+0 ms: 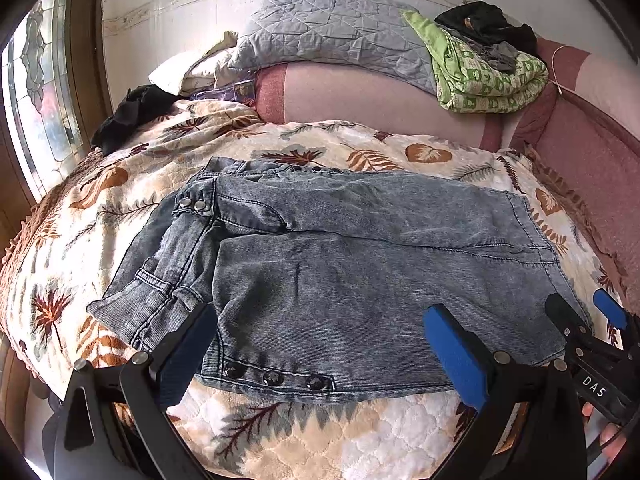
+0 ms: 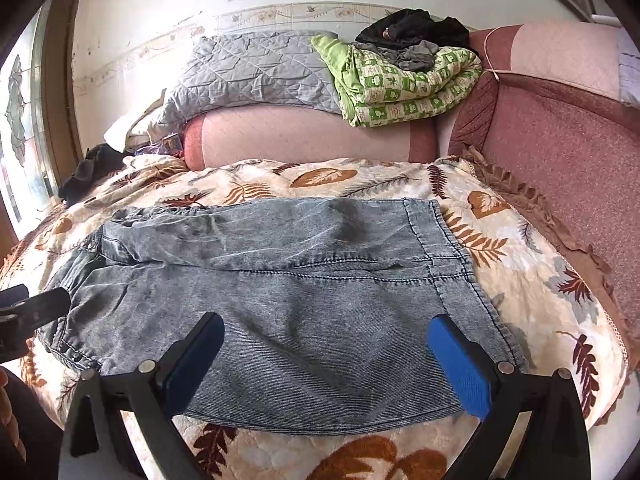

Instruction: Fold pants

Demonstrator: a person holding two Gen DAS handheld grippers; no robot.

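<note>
Faded blue-grey denim pants (image 1: 320,264) folded flat on leaf-patterned cream blanket (image 1: 360,436), left gripper (image 1: 320,344) fingers spread wide over near edge, right gripper (image 2: 326,356) likewise wide, holding nothing

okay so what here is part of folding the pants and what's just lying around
Part of the job:
denim pants
left gripper, open
right gripper, open

Lying about:
green patterned quilt
grey quilted cover
black clothes
leaf-print blanket, under the pants

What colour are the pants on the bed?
Faded, acid-washed grey-blue denim pants with dark stitching; the right wrist view shows them best.
</note>
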